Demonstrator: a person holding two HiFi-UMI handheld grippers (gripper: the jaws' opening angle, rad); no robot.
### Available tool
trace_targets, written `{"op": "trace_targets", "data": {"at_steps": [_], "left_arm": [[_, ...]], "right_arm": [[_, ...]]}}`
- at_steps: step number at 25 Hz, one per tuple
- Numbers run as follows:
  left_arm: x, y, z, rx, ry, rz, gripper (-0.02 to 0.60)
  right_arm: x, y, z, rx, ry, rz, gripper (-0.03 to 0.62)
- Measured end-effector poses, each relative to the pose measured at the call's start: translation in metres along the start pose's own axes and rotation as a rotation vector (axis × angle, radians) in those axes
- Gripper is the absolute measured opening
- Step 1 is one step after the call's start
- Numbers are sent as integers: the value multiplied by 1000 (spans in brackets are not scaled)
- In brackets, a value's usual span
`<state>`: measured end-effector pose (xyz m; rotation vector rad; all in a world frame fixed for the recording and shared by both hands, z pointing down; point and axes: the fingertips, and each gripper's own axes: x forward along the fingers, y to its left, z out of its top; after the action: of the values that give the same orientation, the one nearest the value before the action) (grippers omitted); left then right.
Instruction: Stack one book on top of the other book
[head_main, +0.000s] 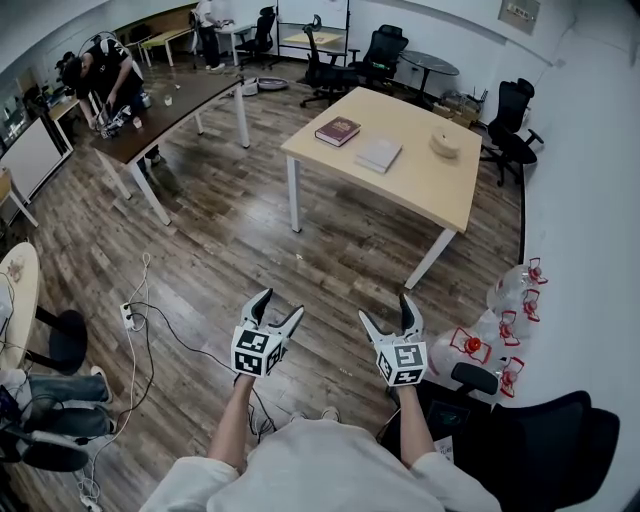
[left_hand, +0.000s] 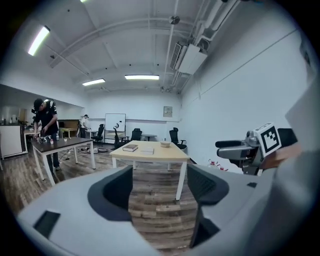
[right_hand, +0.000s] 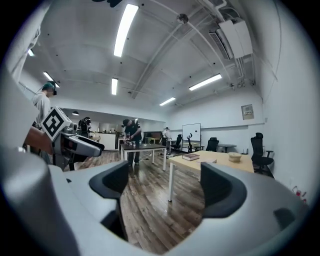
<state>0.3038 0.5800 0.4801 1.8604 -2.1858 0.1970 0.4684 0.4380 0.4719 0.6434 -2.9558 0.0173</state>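
A dark red book (head_main: 338, 131) and a pale grey book (head_main: 379, 154) lie side by side on a light wooden table (head_main: 440, 190), far ahead of me. The left gripper view shows the red book (left_hand: 130, 147) and the grey book (left_hand: 147, 149) small on the tabletop, and the right gripper view shows the red book (right_hand: 190, 156) too. My left gripper (head_main: 272, 310) and right gripper (head_main: 388, 318) are held over the wood floor, well short of the table. Both stand open with nothing between their jaws.
A round tan bowl (head_main: 445, 143) sits on the same table. A dark long table (head_main: 175, 108) with a person (head_main: 110, 75) stands at the left. Office chairs (head_main: 385, 50) line the back. Water bottles (head_main: 510, 300), a black chair (head_main: 545, 440) and floor cables (head_main: 135, 320) are near me.
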Motion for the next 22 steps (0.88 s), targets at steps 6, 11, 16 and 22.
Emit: {"op": "trace_targets", "data": {"at_steps": [6,11,16,22], "left_arm": [[-4,-3,-2,-49,-39,23,373],[-3,-11,-10,-65,-28,15,371],[1,-18,-10,-63,-26,29,371],[13,-29,-13,-61,-20,27,371]], "right_arm": [[-8,-4,-4,-7,-4,0,531],[-12,-2,-7,-4,4,26,511],[-14,-7,-9,-8,12,42,484],[-15,-19,-11,-2,9,57,472]]}}
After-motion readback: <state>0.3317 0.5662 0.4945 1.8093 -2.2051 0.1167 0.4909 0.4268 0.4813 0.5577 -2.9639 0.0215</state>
